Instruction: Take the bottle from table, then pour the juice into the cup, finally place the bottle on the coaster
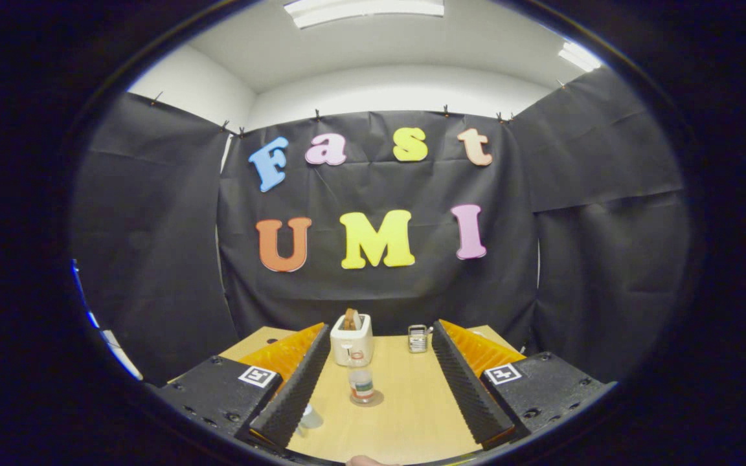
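Looking pretty much done here, bottle's parked on the coaster.

Tongs (373, 388) are wide open and holding nothing; the bottle (361, 382) stands upright on its coaster (376, 399) between the fingers, a bit ahead. The cup (311, 417) sits right by the left finger, contents hard to tell. Toaster (351, 338) is beyond.

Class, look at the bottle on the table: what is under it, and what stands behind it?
The bottle stands on a round coaster; behind it is a toaster. The open claw straddles it.
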Motion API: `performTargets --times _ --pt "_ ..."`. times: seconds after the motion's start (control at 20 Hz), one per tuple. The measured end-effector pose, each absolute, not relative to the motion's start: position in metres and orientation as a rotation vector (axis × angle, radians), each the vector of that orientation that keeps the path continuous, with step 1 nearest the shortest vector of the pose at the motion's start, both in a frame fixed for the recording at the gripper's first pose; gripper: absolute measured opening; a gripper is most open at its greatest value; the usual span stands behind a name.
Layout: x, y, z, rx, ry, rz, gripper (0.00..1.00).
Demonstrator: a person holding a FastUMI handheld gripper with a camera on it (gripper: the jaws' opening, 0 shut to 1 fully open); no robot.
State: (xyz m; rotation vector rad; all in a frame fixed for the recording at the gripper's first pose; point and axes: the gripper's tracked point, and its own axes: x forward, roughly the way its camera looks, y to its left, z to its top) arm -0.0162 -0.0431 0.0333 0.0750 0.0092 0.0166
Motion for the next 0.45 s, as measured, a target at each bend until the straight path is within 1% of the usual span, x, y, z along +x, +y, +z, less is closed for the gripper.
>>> performTargets --times 0.15,0.45 --pt "-0.0123 -0.049 0.0258 0.048 0.045 -0.013 1.0" --pt "-0.0155 -0.0454 0.0299 0.062 0.034 0.017 1.0"
